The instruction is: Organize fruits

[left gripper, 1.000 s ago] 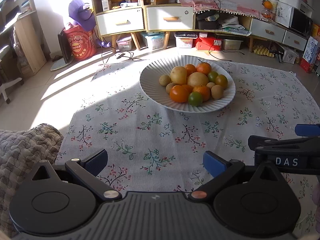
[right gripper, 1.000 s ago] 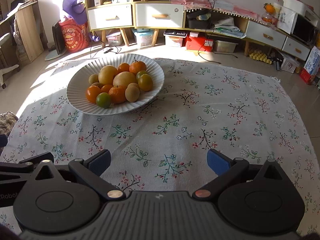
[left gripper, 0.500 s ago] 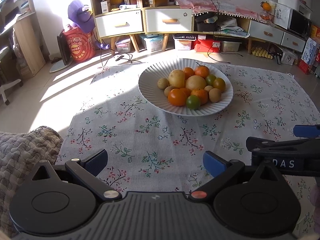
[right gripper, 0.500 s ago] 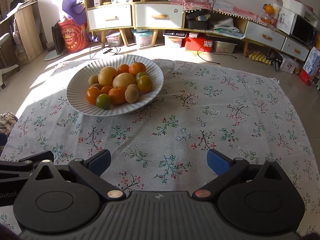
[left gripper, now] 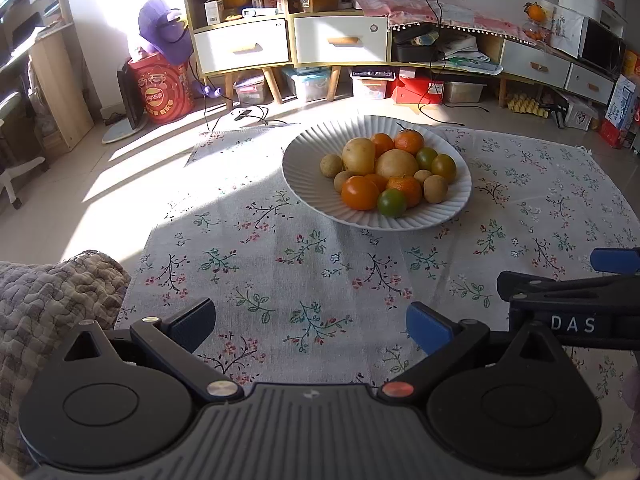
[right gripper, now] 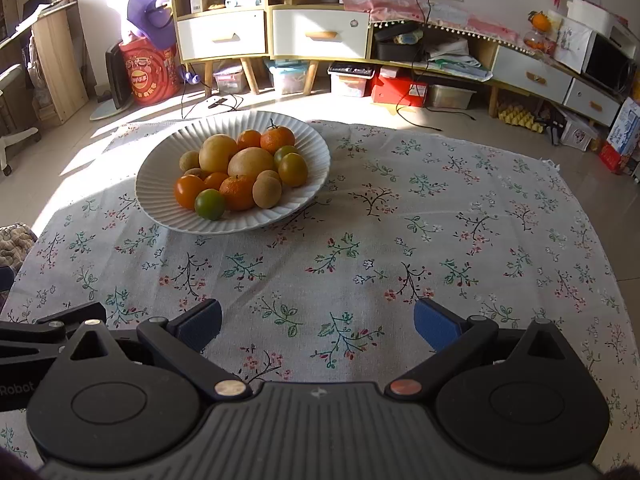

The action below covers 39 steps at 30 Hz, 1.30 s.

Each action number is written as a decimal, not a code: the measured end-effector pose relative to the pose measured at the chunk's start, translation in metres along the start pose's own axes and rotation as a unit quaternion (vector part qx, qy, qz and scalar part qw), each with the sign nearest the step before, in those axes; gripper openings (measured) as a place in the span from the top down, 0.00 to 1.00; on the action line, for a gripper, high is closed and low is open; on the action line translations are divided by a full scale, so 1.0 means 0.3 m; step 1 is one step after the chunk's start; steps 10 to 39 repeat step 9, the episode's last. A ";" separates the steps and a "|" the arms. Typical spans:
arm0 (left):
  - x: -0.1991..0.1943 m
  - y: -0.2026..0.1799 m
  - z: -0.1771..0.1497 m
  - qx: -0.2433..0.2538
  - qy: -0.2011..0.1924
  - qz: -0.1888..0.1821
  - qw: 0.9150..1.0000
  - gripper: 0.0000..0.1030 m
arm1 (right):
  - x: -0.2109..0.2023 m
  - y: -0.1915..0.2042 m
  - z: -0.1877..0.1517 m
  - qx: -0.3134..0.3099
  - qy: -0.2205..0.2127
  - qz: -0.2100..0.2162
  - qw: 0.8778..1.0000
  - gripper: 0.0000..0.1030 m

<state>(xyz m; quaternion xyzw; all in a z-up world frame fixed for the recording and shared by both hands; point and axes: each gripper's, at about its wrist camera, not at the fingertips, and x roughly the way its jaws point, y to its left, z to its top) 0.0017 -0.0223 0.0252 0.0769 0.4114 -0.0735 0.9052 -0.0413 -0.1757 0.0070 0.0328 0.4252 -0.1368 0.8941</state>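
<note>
Both the left gripper (left gripper: 311, 322) and right gripper (right gripper: 318, 322) hang released, empty (lower fruits (right gripper: 240, 176) hidden) near the plate (right gripper: 316, 148).

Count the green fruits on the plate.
3: one at the front edge of the pile, two side by side at the right, yellower. Others may be hidden beneath.

So the white ribbed plate (right gripper: 168, 164) sits on the flower-print cloth (right gripper: 400, 240), toward its far left, with the pile of round orange, yellow and green fruits (right gripper: 240, 176) in it. The white-drawered wooden cabinets (right gripper: 320, 34) stand behind.
</note>
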 end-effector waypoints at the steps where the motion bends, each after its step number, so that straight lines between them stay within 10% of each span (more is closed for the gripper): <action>1: -0.001 0.001 -0.001 0.000 0.000 0.000 1.000 0.08 | 0.000 0.000 0.000 0.000 0.000 -0.001 1.000 0.00; 39: 0.001 0.001 -0.006 0.002 0.000 0.000 1.000 0.08 | -0.004 0.002 0.000 0.001 -0.003 0.000 1.000 0.00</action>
